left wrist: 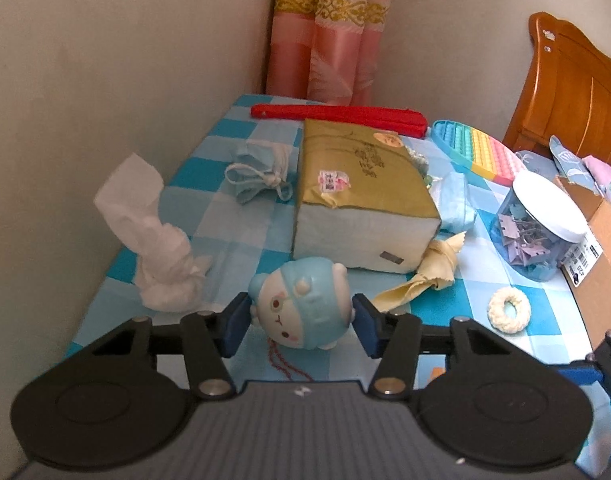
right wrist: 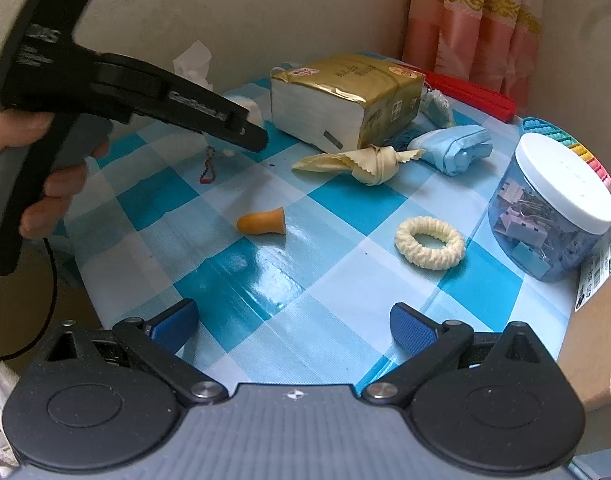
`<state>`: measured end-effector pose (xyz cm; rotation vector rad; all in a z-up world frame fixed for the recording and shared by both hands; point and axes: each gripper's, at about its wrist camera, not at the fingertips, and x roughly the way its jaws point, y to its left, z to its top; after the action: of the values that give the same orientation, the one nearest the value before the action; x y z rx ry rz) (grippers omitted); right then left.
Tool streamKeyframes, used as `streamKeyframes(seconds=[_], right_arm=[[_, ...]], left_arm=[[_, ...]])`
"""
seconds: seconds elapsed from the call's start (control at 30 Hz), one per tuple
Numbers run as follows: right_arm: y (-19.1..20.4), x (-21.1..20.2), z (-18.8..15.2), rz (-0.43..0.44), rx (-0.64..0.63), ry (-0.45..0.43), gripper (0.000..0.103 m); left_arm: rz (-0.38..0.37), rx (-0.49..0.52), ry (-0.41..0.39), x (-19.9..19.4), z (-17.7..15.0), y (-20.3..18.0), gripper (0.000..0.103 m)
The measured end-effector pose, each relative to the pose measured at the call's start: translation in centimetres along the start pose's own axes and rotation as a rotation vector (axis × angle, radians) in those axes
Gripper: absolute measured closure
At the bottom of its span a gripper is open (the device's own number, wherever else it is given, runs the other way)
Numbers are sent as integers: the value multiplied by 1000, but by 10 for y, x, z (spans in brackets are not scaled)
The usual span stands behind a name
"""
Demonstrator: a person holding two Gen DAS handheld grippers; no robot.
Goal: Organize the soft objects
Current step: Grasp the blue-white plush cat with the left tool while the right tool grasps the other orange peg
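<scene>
From my left wrist camera, the left gripper (left wrist: 301, 322) has its blue pads on either side of the squishy toy (left wrist: 301, 306), a round blue-and-white figure with a red bead chain (left wrist: 283, 364) trailing under it; the pads look to be touching its flanks, so I read the jaws as half closed and holding the toy, which sits just in front of the gold tissue pack (left wrist: 361, 196). My worry here is the toy's rounded, yielding body: if I squeeze off centre it could squirt forward into the tissue pack, and the chain could drag on the checked tablecloth (left wrist: 209, 208) when I lift. A crumpled white tissue (left wrist: 157, 240) stands left of the tissue pack, a folded blue face mask (left wrist: 257, 172) beside it, and a knotted yellow cloth (left wrist: 421, 276) at its near right corner, close enough to be snagged. From my right wrist camera, the right gripper (right wrist: 293, 330) hangs with jaws wide and nothing between them, over bare cloth well in front of the tissue pack (right wrist: 345, 96). An orange earplug (right wrist: 261, 222) and a cream hair scrunchie (right wrist: 429, 248) lie between it and the pack; the earplug could roll if nudged. The left tool's body hides the toy here, and the jar of binder clips (right wrist: 553, 208), right of the pack, could be knocked by a careless swing.
</scene>
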<state>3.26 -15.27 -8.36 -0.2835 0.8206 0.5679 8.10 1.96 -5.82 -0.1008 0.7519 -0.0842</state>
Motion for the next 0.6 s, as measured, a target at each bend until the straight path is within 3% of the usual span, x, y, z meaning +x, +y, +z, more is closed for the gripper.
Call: streamKeyframes(seconds=[0.27, 0.6], right_arm=[[12, 7, 18, 20, -37, -55, 8], [22, 29, 42, 39, -49, -61, 37]], left_arm=[[5, -13, -9, -14, -1, 11, 50], [19, -45, -6, -19, -5, 24, 50]])
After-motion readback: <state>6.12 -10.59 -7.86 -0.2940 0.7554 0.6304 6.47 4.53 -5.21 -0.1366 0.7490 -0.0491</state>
